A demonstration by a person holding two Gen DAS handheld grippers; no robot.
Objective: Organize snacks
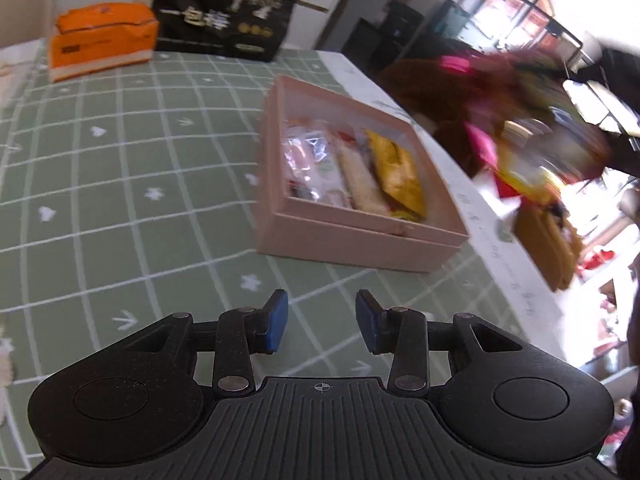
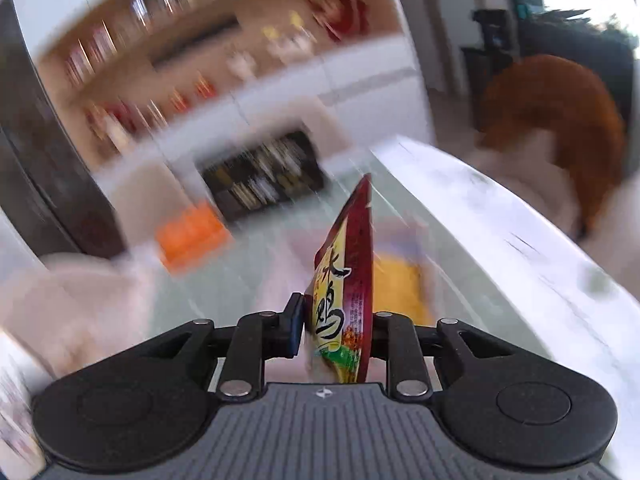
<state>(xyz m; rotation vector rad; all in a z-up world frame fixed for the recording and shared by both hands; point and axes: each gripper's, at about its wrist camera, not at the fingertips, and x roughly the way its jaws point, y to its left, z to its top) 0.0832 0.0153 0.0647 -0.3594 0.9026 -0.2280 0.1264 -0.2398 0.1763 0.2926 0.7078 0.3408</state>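
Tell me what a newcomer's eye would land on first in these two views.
First, the red and yellow snack packet standing upright between the right gripper's fingers, dead centre of the right wrist view, everything behind it blurred. Then the pink box on the green checked tablecloth, ahead of the empty left gripper, with a yellow packet and other wrapped snacks inside.

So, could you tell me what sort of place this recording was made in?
Most likely a home dining or living area: a table under a green checked tablecloth, a pink box of snack packets on it, and wall shelves of blurred jars and ornaments behind.
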